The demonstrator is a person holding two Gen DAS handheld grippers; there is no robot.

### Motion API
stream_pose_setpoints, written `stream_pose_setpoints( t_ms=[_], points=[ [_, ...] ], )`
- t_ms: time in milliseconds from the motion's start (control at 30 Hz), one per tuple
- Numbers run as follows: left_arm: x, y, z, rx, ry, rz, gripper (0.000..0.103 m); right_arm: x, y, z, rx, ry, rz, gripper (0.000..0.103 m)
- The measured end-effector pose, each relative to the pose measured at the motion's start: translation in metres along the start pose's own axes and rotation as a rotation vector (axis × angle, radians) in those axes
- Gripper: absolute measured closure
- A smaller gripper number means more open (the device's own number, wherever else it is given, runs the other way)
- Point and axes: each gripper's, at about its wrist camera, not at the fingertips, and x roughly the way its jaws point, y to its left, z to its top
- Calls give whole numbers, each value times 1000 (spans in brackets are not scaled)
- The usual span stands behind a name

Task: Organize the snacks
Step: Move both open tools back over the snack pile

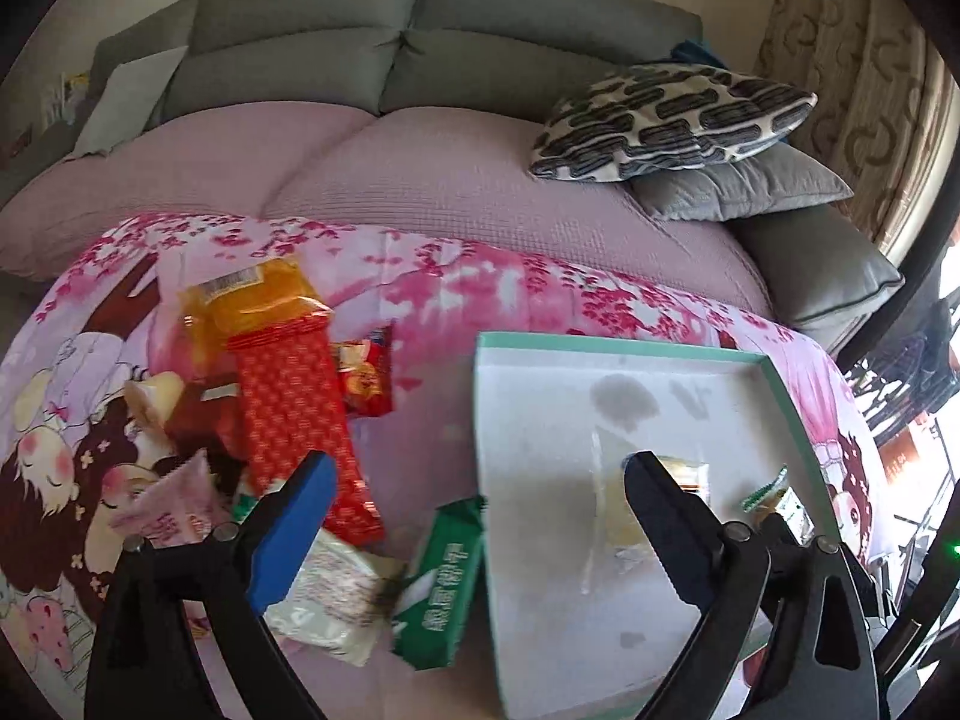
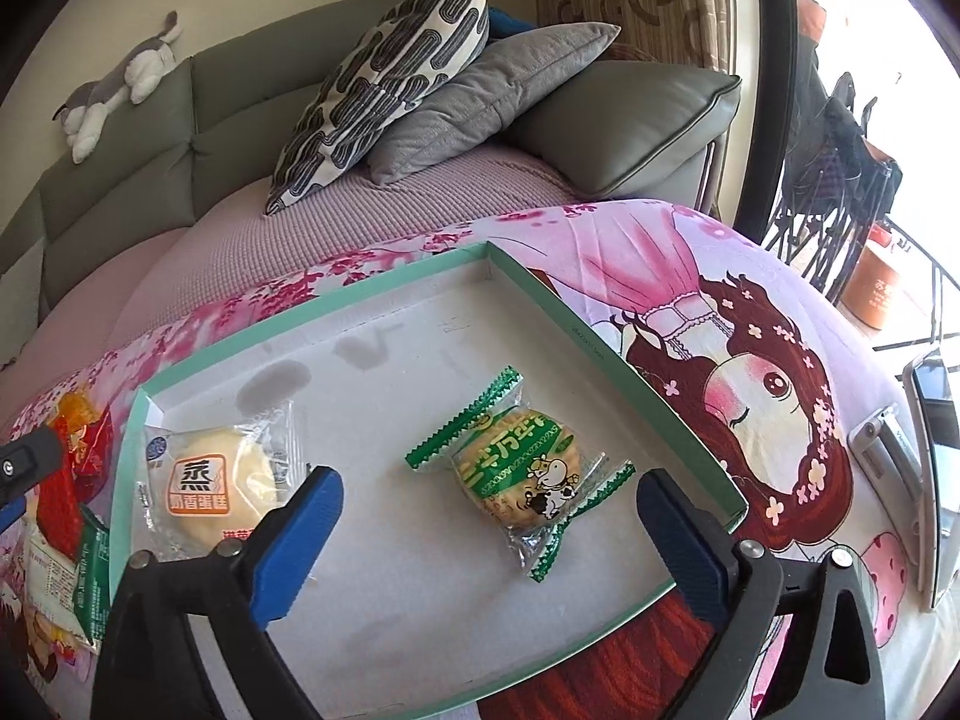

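While both tongs stand wide with nothing between their pads, two snacks already lie in the shallow green-rimmed box lid (image 2: 606, 324): a steamed cake packet (image 2: 210, 480) near its left wall and a green-wrapped round cracker (image 2: 522, 477) toward the right. The right gripper (image 2: 489, 516) hovers just short of the cracker, which sits loose on the lid floor, touched by neither pad.

Remaining pile lies on the cartoon-print cloth (image 1: 510, 288), left of the lid. Left gripper (image 1: 480, 492) straddles the lid's left wall (image 1: 483, 450): its right finger is over the lid, its blue-padded left finger (image 1: 300, 528) over the pile.

Nearest items to the left gripper:
- green packet (image 1: 441, 585), just beside the lid wall, long axis running roughly away from the camera, tilted slightly toward the lid
- white printed packet (image 1: 336, 594), touching the green one, partly under the left finger
- long red packet (image 1: 297, 414), farther off, long axis away from the camera
- orange packet (image 1: 258, 294) and small red packet (image 1: 363, 378) beyond

Judgement: the left hand is plainly nearer the pile; the green packet looks the likely next pick. Jaws would need to close across its narrow width, roughly as they are now aligned.
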Motion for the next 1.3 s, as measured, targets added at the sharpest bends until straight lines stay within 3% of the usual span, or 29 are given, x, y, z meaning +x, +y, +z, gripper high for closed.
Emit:
stream_pose_setpoints(
  t_ms=[333, 533, 933, 1133, 1300],
  points=[
    [-36, 101, -4, -196, -33, 232, 6, -20, 49, -3, -91, -64, 81, 0],
    [-46, 147, -17, -288, -17, 316, 6, -33, 96, -12, -158, -62, 200, 0],
    [-45, 188, -35, -361, 43, 312, 6, -54, 189, -47, -361, -37, 355, 0],
    [-38, 198, -42, -382, 73, 291, 6, -56, 221, -68, -500, -30, 348, 0],
    [-31, 199, -46, -397, 95, 263, 6, -51, 215, -68, -475, -12, 335, 0]
  ],
)
